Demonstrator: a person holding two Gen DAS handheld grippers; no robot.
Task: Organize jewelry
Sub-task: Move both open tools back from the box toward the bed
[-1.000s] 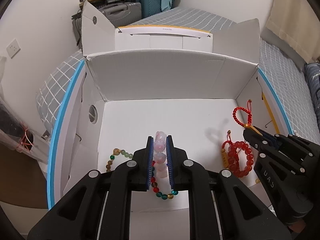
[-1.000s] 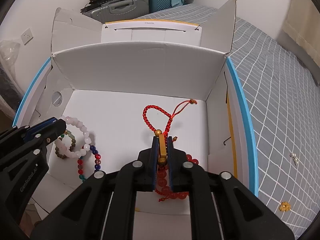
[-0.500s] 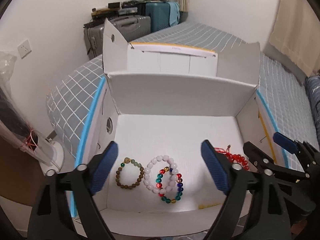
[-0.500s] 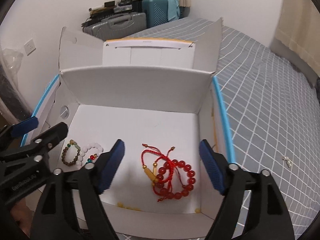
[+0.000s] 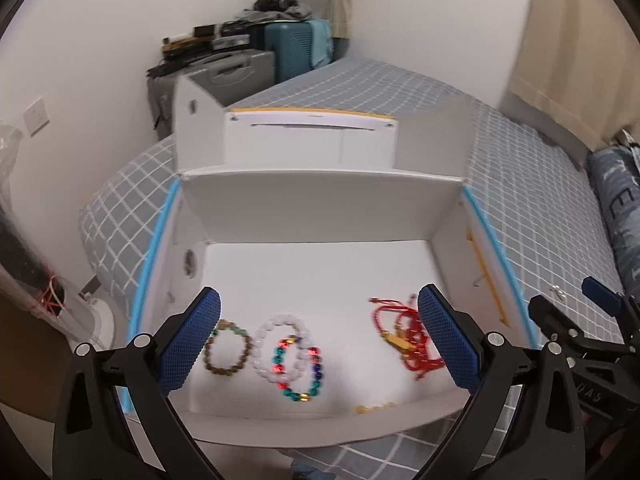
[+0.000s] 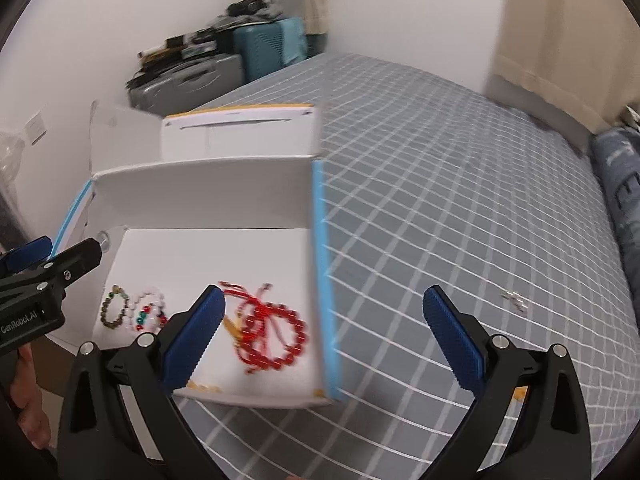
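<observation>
Bracelets all sit in the white box on the bed: red ones near its right wall, white, multicolour and brown toward the left. Both tongs, left and right, are spreading wide, nothing between them.

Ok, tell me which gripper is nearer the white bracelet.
Left. The left gripper hovers over the white bracelet, jaws opening; the right gripper is off past the box's blue edge.
</observation>
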